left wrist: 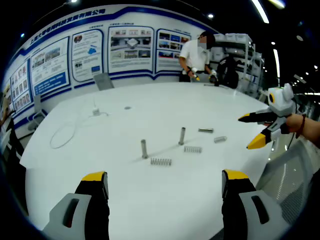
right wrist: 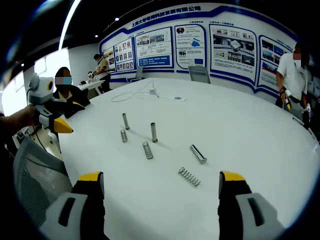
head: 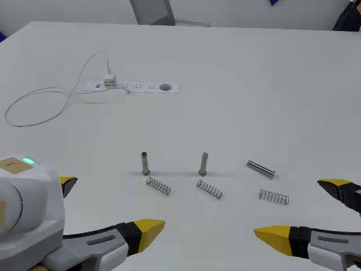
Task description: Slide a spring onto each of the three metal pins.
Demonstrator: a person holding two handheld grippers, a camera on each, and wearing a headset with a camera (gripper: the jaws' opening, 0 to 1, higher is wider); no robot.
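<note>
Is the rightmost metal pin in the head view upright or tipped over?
Tipped over: the rightmost pin rests on its side on the table.

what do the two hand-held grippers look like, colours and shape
They match. The left hand-held gripper and the right hand-held gripper each have two long tapering jaws with yellow tips and a black section behind the tips. The bodies are light grey and white, with a dark slot.

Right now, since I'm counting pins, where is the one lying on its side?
In the head view the lying pin rests toward the right, past the second upright pin and just behind the rightmost spring.
</note>
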